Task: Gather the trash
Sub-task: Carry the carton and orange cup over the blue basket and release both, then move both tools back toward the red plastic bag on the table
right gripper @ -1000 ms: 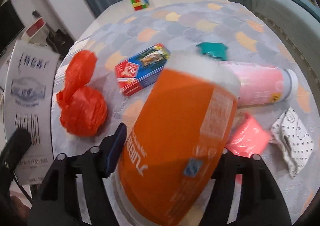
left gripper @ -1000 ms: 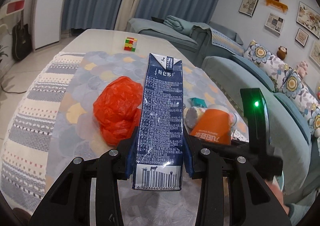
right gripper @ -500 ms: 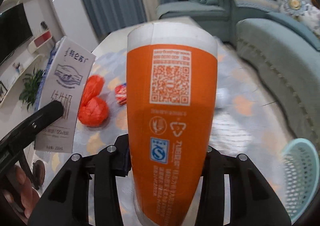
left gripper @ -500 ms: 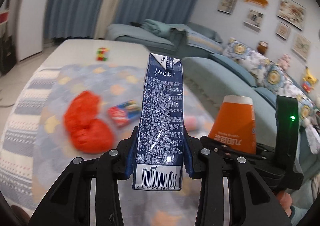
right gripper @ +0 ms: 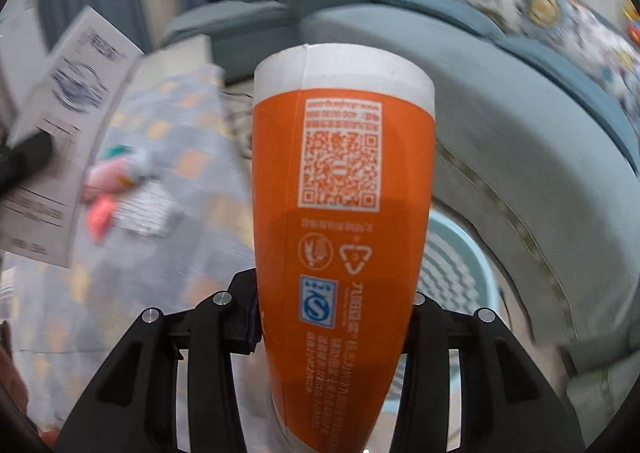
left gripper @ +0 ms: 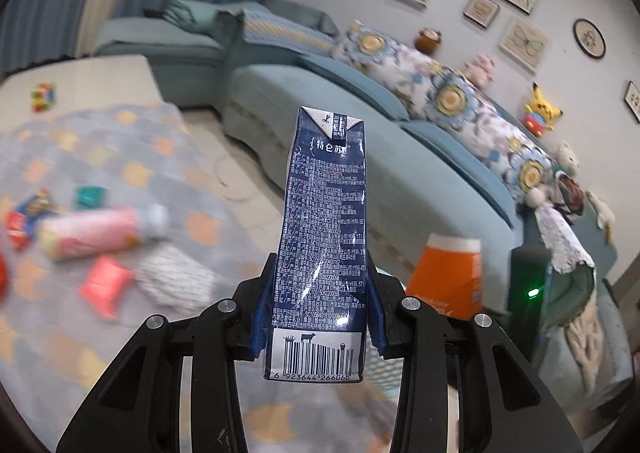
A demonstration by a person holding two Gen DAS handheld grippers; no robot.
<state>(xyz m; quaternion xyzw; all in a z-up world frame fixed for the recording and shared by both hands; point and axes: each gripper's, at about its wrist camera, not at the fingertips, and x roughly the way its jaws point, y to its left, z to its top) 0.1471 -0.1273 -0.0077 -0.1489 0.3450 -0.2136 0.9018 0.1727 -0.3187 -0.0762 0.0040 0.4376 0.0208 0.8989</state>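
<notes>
You hold one piece of trash in each gripper, and both are lifted off the table. The left gripper (left gripper: pixel 316 317) has its jaws clamped on the lower part of a dark blue milk carton (left gripper: pixel 322 237), which stands upright with the barcode end toward the camera. The right gripper (right gripper: pixel 336 327) has its jaws clamped on an orange paper cup (right gripper: pixel 340 237), held with its white-banded end pointing away from you.

The step in hand seems to be the carry to the bin. In the right wrist view a light blue plastic basket (right gripper: pixel 460 265) shows behind the cup at about 4 o'clock, on the floor beside the blue sofa (right gripper: pixel 520 149).

Next you probably must bring each item above the basket opening and only then open the jaws, one after another, so nothing falls beside it.

On the patterned tablecloth (left gripper: pixel 120 157), at about 9 o'clock in the left wrist view, more trash waits: a pink bottle (left gripper: pixel 96 231) lying on its side, a pink wrapper (left gripper: pixel 105 287) and a teal packet (left gripper: pixel 90 197).
</notes>
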